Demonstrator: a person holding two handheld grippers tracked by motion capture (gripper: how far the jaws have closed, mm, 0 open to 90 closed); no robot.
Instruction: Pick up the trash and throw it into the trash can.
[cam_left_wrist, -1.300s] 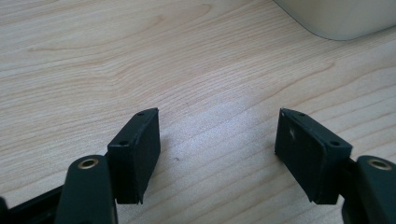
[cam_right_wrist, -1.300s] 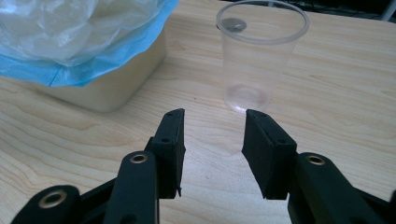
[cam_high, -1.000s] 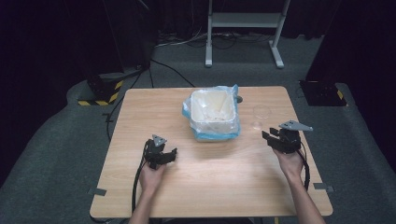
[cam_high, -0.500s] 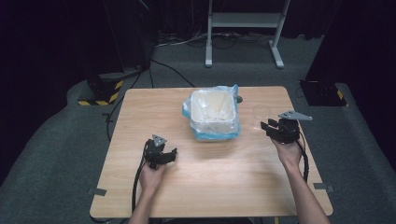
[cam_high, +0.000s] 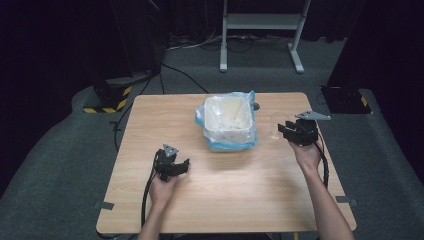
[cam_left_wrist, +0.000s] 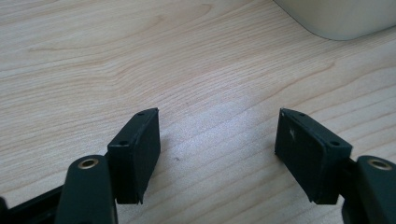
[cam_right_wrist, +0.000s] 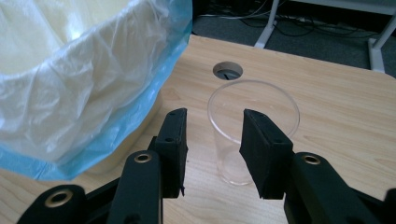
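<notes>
Clear plastic cup (cam_right_wrist: 250, 135) stands upright on the wooden table (cam_high: 230, 200), just beside the bin at the bin's 3 o'clock in the high view, where it reads only as a faint outline (cam_high: 276, 125)

Right gripper (cam_right_wrist: 212, 149) is on the cup: jaws straddle its near wall, one pad each side, gap between them narrow. Can't tell whether the pads touch the plastic or sit just off it, so grip unconfirmed. Cup base is on the table, not tilted

High view: right gripper (cam_high: 289, 131) sits at table 3 o'clock, grey three-cornered plate on top, right hand (cam_high: 306, 156) behind it at its 6 o'clock, cable trailing back along the forearm

White bin (cam_high: 229, 122) with a pale liner bag, blue at the folded-over rim, is at table centre toward 12 o'clock. In the right gripper view the liner (cam_right_wrist: 88, 88) fills the 9 to 11 o'clock area, near the left jaw

Round cable hole (cam_right_wrist: 227, 70) in the tabletop lies past the cup at 12 o'clock, near the bin's far corner

Left gripper (cam_left_wrist: 217, 140) is spread wide, nothing between the pads, bare wood grain under them. Bin wall edge (cam_left_wrist: 341, 18) at 1 o'clock in its view. High view puts left gripper (cam_high: 181, 166) at table 7 o'clock, well apart from bin and cup, left hand (cam_high: 162, 186) holding it low over the surface
</notes>
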